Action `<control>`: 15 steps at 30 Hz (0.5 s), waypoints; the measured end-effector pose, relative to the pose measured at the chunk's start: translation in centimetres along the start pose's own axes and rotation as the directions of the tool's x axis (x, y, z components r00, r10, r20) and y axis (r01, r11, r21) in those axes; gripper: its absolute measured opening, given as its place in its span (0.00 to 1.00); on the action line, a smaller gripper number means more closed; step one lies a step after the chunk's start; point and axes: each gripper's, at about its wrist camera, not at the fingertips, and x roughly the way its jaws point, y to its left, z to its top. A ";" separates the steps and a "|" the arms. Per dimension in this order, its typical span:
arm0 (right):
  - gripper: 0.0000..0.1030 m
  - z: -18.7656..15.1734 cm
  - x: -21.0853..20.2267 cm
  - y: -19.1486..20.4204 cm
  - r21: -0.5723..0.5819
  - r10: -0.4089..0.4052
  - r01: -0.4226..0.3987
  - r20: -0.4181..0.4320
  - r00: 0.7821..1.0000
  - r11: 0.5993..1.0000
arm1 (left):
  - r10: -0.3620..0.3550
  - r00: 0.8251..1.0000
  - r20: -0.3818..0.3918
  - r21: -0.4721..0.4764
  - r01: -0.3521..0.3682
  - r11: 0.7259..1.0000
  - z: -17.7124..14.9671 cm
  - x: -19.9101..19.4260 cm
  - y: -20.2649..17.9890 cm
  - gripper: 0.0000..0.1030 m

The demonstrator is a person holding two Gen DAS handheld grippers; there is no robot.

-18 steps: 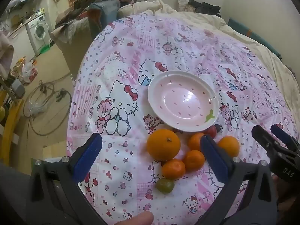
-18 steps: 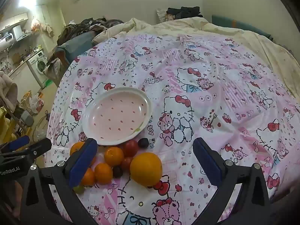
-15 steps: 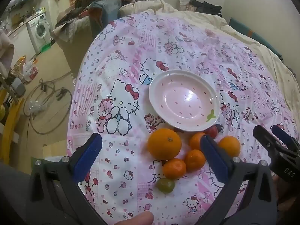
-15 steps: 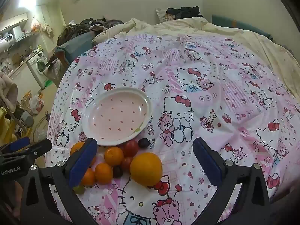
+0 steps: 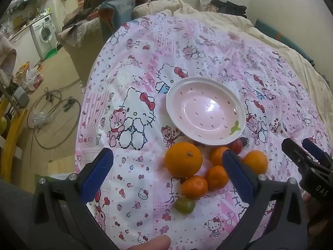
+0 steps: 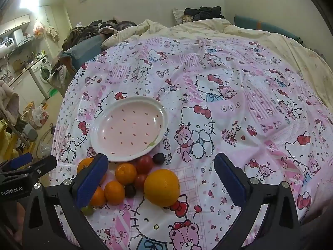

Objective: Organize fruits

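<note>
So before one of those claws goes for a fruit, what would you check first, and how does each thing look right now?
1. Left gripper open, nothing between its fingers: ok.
2. Right gripper open and holding nothing: ok.
3. Pink plate has no fruit in it yet, so there is room: ok.
4. Big orange sits at the edge of the pile with free cloth on its right side: ok.
5. Small oranges, such as this one, are packed against the red tomatoes, so taking one may nudge its neighbours: not ok.
6. Whether the green fruit is firm enough to squeeze: cannot tell.
</note>
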 end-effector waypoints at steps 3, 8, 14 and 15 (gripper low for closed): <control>1.00 0.0 0.2 0.0 -0.001 0.002 -0.002 -0.003 1.000 1.000 | 0.003 1.000 -0.003 -0.002 -0.003 1.000 0.0 0.3 0.0 1.00; 1.00 -0.1 0.2 0.0 -0.002 0.004 -0.004 -0.002 1.000 1.000 | 0.005 1.000 -0.003 -0.002 -0.005 1.000 0.1 0.3 0.0 1.00; 1.00 -0.1 0.2 0.2 -0.001 0.004 -0.004 -0.004 1.000 1.000 | 0.006 1.000 -0.007 -0.004 -0.006 1.000 0.1 0.4 0.1 1.00; 1.00 -0.1 0.3 0.1 -0.002 0.004 -0.004 -0.004 1.000 1.000 | 0.005 1.000 -0.006 -0.003 -0.006 1.000 0.1 0.4 0.1 1.00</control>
